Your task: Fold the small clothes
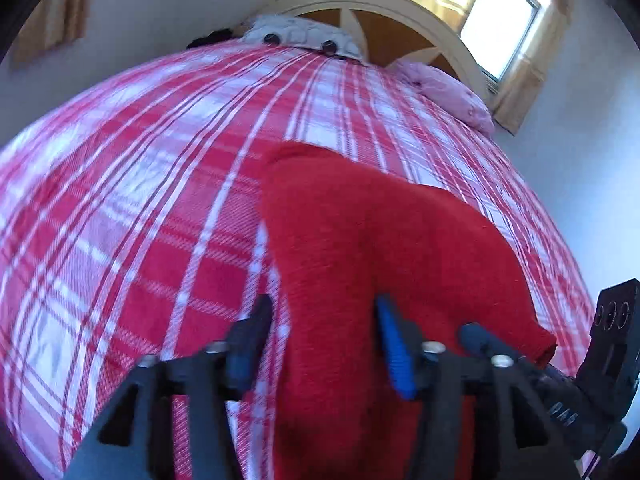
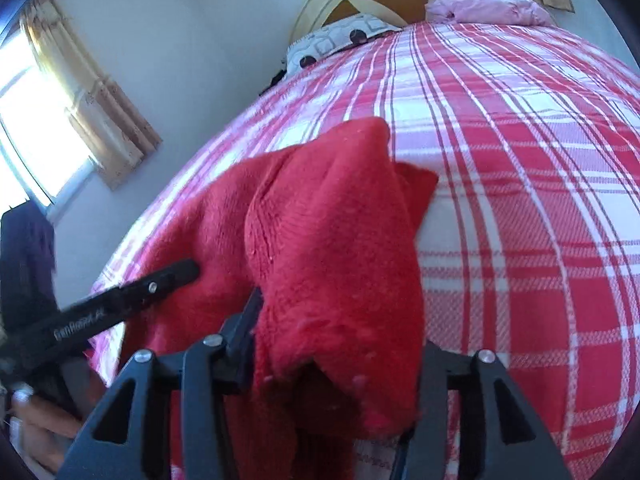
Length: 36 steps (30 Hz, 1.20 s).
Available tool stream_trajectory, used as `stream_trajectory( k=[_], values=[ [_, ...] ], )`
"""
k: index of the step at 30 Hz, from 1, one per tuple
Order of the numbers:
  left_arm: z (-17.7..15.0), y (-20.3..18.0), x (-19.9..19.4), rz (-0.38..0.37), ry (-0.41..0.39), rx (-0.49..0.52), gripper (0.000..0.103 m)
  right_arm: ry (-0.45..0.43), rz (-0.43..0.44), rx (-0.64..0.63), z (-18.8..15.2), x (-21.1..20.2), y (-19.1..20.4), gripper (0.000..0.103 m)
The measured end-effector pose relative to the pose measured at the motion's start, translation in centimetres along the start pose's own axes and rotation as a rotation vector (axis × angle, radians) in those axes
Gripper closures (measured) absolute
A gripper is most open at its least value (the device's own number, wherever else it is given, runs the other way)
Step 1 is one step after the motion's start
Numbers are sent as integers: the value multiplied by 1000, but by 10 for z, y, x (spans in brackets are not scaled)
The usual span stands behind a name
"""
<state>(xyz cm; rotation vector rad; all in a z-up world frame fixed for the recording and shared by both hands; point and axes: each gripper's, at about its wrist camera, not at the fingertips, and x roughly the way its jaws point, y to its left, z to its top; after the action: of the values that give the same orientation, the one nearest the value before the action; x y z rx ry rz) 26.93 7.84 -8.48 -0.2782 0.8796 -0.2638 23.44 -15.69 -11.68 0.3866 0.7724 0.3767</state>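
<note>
A small red knitted garment (image 1: pixel 372 240) lies on the red-and-white plaid bedspread (image 1: pixel 140 200), near the bed's foot. My left gripper (image 1: pixel 324 332) stands open with the red cloth running between its black and blue-padded fingers (image 1: pixel 394 356). In the right wrist view the same garment (image 2: pixel 320 240) is bunched up and draped over my right gripper (image 2: pixel 336 344). Its jaws stand wide apart around the cloth; the right finger is hidden under it. The left gripper's black finger (image 2: pixel 168 276) touches the garment's left part.
A wooden headboard (image 1: pixel 400 12), a patterned white pillow (image 1: pixel 300 34) and a pink pillow (image 1: pixel 448 88) are at the far end of the bed. Curtained windows (image 1: pixel 504 20) are in the walls. The right gripper's body (image 1: pixel 612 344) sits at the left view's right edge.
</note>
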Motion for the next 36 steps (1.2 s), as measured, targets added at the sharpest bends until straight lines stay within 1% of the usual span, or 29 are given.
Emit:
stream_trajectory(
  k=[1, 2, 3, 4, 6, 7, 9, 10, 12, 13, 14, 15, 16, 17, 18, 19, 21, 22, 24, 25, 26, 27, 28, 29, 31, 33, 36],
  values=[
    [0, 5, 1, -12, 8, -24, 39, 10, -1, 6, 3, -1, -2, 44],
    [1, 10, 5, -33, 27, -68, 37, 18, -10, 2, 4, -1, -4, 39],
    [2, 15, 8, -56, 42, -108, 37, 23, -20, -1, 2, 1, -4, 36],
    [1, 16, 5, -70, 50, -129, 37, 34, -19, 6, 1, 2, -6, 32],
    [0, 18, -6, -71, 55, -133, 37, 39, -1, 33, -1, -5, -12, 30],
    [-3, 18, -15, -45, 53, -118, 37, 40, 0, 46, -3, -9, -14, 27],
    [-9, 13, -38, 11, 60, -90, 37, 37, -27, 67, -12, -24, -16, 27],
    [-14, 7, -57, 58, 51, -63, 37, 6, -78, 61, -17, -40, -14, 27],
    [-21, 3, -81, 93, -8, -26, 37, -100, -169, 3, -23, -68, -5, 27],
    [-24, -2, -93, 107, -56, -4, 37, -191, -209, -69, -23, -87, 11, 35],
    [-25, -6, -96, 108, -76, 10, 37, -228, -215, -120, -22, -95, 23, 51],
    [-24, -9, -95, 107, -79, 24, 37, -245, -213, -169, -20, -100, 35, 58],
    [-24, -14, -87, 112, -51, 44, 37, -237, -196, -222, -18, -101, 49, 65],
    [-26, -17, -80, 114, -27, 54, 36, -203, -150, -253, -15, -97, 60, 70],
    [-28, -18, -72, 120, -8, 57, 36, -174, -116, -256, -14, -93, 65, 71],
    [-34, -17, -60, 149, 24, 53, 36, -127, -86, -247, -16, -84, 70, 71],
    [-46, -10, -45, 181, 82, 28, 36, -64, -83, -236, -27, -68, 73, 71],
    [-52, -7, -43, 180, 83, 9, 36, -32, -85, -227, -34, -61, 71, 69],
    [-58, -1, -46, 172, 67, -20, 36, 60, -77, -179, -56, -40, 60, 68],
    [-60, 2, -48, 172, 70, -28, 36, 97, -81, -158, -65, -32, 55, 68],
    [-61, 2, -53, 171, 67, -31, 36, 59, -78, -157, -73, -34, 53, 66],
    [-64, 2, -58, 183, 60, -26, 36, 42, -84, -169, -77, -40, 55, 63],
    [-65, -2, -65, 206, 47, -5, 36, 51, -84, -174, -77, -43, 57, 54],
    [-67, -6, -70, 224, 36, 18, 36, 59, -72, -173, -77, -46, 60, 42],
    [-72, -13, -81, 245, 10, 47, 36, 58, -65, -169, -82, -57, 63, 31],
    [-78, -18, -97, 246, -16, 57, 36, 26, -79, -171, -87, -68, 67, 29],
    [-83, -19, -111, 231, -46, 48, 36, -32, -96, -136, -98, -91, 67, 23]
  ],
)
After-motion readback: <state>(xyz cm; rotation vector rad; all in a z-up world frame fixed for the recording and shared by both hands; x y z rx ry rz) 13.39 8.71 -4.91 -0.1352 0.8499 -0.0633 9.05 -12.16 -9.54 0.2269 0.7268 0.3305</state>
